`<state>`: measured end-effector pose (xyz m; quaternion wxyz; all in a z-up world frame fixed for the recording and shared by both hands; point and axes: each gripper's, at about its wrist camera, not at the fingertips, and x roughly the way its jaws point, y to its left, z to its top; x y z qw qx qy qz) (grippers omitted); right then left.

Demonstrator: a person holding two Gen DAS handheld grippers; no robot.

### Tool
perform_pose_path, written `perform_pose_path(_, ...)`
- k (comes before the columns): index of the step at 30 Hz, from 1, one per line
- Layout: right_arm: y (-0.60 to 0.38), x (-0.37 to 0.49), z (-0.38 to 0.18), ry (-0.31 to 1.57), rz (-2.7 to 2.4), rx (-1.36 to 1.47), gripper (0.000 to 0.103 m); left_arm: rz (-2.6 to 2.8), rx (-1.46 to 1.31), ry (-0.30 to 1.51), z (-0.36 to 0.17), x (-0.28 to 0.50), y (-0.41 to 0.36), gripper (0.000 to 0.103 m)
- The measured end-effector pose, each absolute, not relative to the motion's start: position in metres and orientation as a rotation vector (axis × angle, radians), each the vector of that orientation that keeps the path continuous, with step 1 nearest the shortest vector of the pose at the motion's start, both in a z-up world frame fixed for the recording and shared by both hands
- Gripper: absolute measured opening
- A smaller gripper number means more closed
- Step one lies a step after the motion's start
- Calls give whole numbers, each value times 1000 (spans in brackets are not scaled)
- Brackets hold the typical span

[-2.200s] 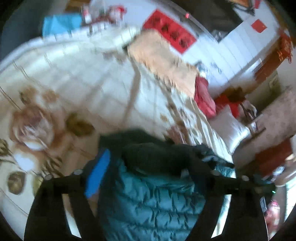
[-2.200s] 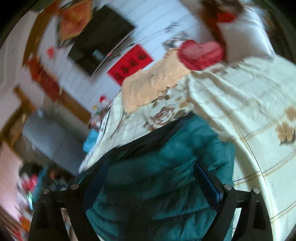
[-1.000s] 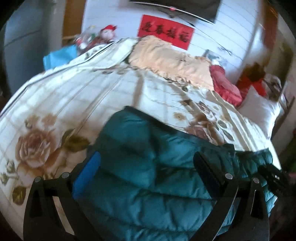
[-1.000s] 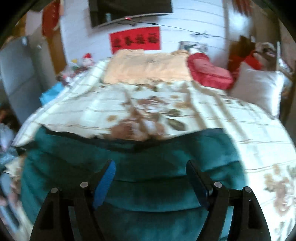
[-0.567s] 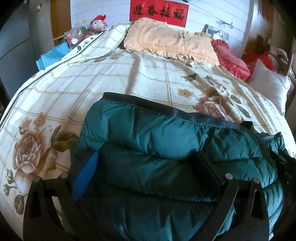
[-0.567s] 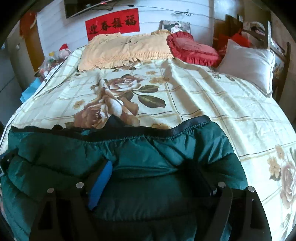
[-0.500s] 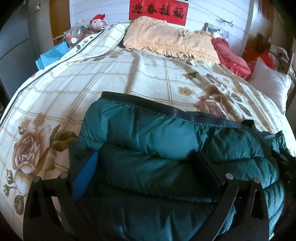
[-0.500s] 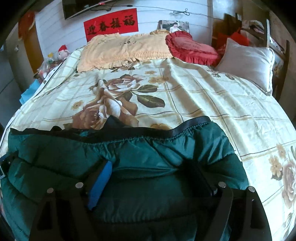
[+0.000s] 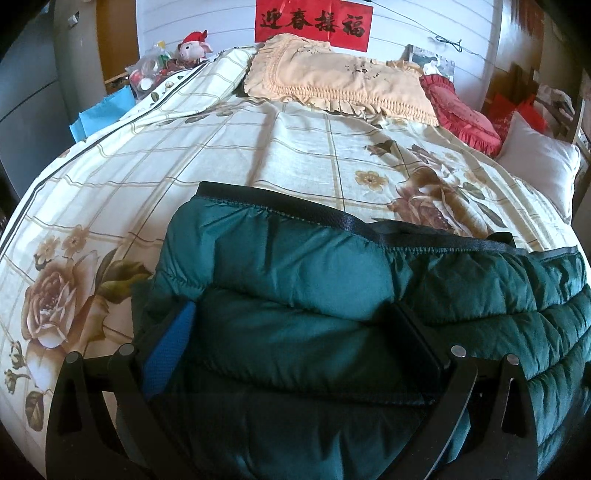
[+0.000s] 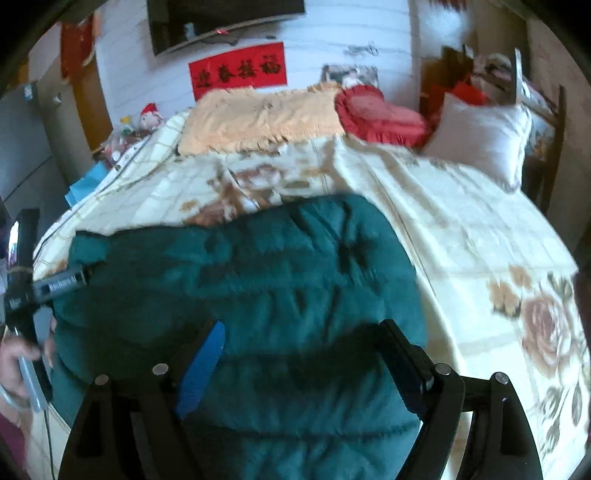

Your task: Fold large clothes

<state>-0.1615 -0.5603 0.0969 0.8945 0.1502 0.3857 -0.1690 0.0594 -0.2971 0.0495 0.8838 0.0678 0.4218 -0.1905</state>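
Teal quilted jacket [image 9: 295, 280] lies folded across the lower half of both frames on my floral bed [image 9: 258, 147]. My left hand-held gripper [image 9: 295, 332] spreads wide, fingers pressed into the padding; my right hand-held gripper [image 10: 303, 343] hovers released above it.

A floral bedspread [image 9: 258, 147] fills mid-frame. At top, a peach pillow [image 9: 340, 81] lies beneath a red banner [image 9: 312, 22]. A white pillow [image 10: 480, 136] sits upper right.

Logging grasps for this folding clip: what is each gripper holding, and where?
Both grippers, left and right, are open around the teal puffer jacket; neither visibly grips it.
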Motion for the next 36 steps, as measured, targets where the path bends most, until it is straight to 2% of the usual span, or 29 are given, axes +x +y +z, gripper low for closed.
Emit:
perform_pose_path(6,-566,-152,77,810,-384,316,88,-394,141,872,48,59,-298,102)
perform_pose_path(18,-540,-216,127,715,-303,355,87,-415,146,856,73,40,-280,102)
perform_pose_path(28,-523,-195,82,818,-311,326,88,-469,146,816,96,-1,-247,102)
perform_pose_path(36,-522,-201,89,842,-318,336,89,-480,122,841,88,-22,-215,102)
